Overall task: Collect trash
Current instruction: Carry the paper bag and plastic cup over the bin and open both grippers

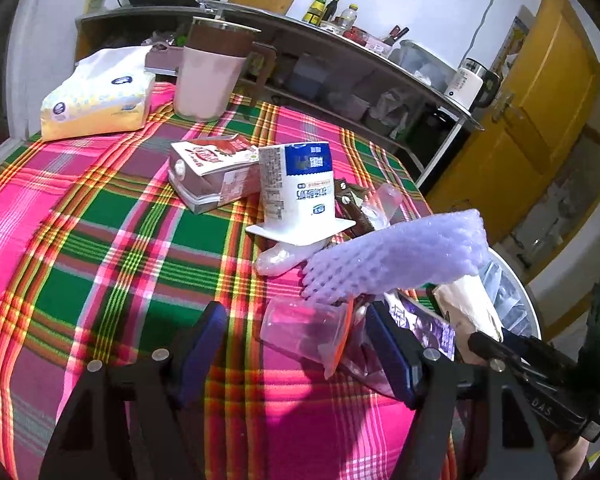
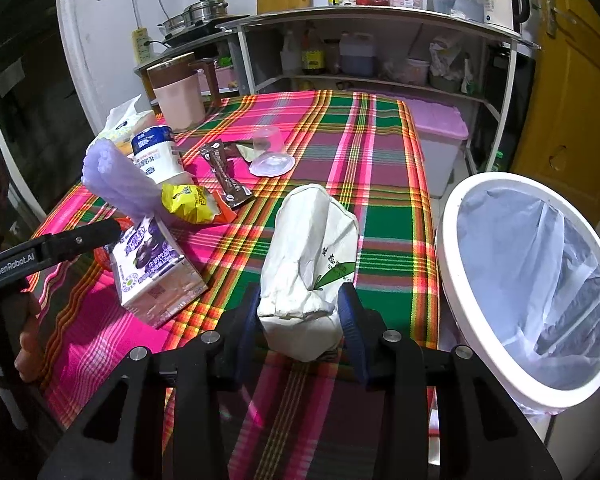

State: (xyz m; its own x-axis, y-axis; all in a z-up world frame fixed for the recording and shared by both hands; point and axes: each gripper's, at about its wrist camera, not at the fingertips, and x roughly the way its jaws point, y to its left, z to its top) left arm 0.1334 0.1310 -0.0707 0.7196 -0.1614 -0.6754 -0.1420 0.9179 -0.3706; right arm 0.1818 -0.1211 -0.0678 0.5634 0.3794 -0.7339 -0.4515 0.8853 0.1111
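Between right claw [image 2: 300, 312] pads: white carton [image 2: 310, 256]

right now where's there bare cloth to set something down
Free: the near-left cloth below the tissue pack and red carton, and the far stretch beyond the clear cup toward the shelf. Crowded: around the purple foam net, yogurt cup and purple carton.

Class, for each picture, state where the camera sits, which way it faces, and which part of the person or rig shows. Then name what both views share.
Left wrist: on the left gripper, facing down across the plaid tablecloth at the clear plastic cup; open jaws show.
Right wrist: on the right gripper, facing the white paper bag it clamps, beside the white bin.
Shared: purple foam sleeve, white yogurt bottle.
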